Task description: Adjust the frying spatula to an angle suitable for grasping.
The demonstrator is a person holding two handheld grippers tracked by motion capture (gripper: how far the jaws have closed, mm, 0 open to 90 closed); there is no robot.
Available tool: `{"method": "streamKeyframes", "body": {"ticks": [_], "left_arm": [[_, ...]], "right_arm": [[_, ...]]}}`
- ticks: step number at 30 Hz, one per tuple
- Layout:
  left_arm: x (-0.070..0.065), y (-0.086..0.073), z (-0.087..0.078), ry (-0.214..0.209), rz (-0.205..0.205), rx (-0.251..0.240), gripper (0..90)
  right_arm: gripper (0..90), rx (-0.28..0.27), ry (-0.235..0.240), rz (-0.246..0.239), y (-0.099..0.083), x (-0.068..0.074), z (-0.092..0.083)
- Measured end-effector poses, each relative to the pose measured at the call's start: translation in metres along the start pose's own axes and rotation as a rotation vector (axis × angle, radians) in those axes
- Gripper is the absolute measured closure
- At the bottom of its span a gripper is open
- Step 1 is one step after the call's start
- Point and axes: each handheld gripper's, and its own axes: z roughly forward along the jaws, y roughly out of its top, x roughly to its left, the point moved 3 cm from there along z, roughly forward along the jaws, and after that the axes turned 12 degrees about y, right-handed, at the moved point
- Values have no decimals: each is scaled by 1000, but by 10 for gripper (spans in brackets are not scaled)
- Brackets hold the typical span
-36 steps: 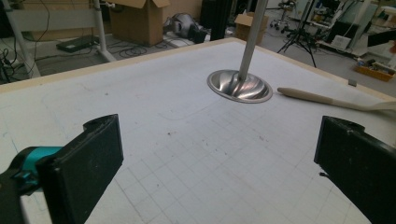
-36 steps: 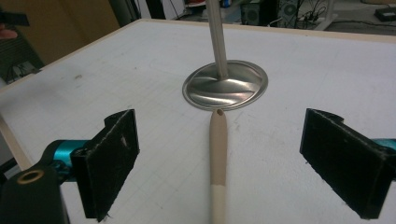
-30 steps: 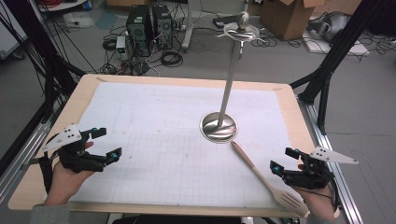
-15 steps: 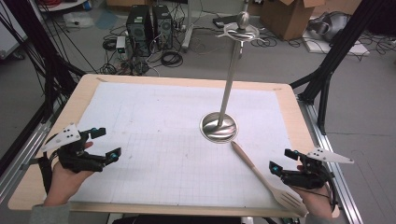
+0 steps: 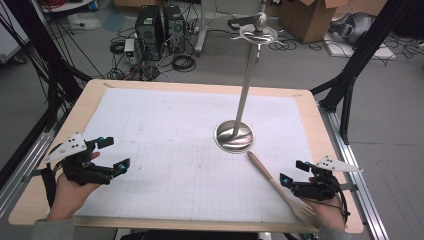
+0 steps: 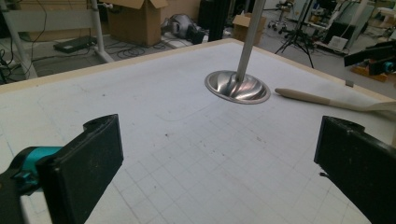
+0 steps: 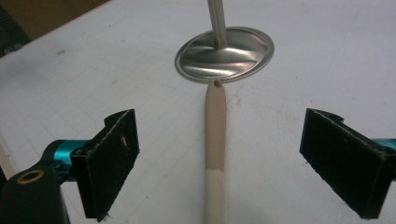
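Observation:
A wooden fork-tipped spatula (image 5: 280, 186) lies flat on the white gridded mat, its handle end touching the round base of a metal stand (image 5: 234, 136). My right gripper (image 5: 292, 171) hovers open just right of the spatula. In the right gripper view the handle (image 7: 215, 135) runs up between the spread jaws of the right gripper (image 7: 229, 156) to the stand base (image 7: 225, 53). My left gripper (image 5: 115, 152) stands open at the mat's near left, holding nothing. The left gripper view shows the left gripper (image 6: 219, 158), the stand base (image 6: 238, 87) and the spatula (image 6: 317, 99) beyond.
The stand's thin pole (image 5: 247, 75) rises to a hooked top (image 5: 257, 32). The wooden table edge (image 5: 190, 222) runs along the front, with metal rails at both sides. Boxes, cables and computer towers sit on the floor beyond the table.
My right gripper has edged slightly left, closer over the spatula handle. The left gripper and the spatula have stayed put.

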Motion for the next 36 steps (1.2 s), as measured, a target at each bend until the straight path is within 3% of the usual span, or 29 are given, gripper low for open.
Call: {"method": "streamKeyframes", "body": {"ticks": [7,23,29,36], "left_arm": [[-1,2,0,0,2,-8,17],[-1,1,2,0,8,3,17],[-3,0,5,-6,12,9,17],[-1,0,3,-9,2,4,17]], "right_arm": [[109,49,-5,4,-8,-4,11],[110,37,-7,18,-16,-5,6],[111,30,3,3,-23,-6,6],[112,28,-20,3,-29,-5,7]]}}
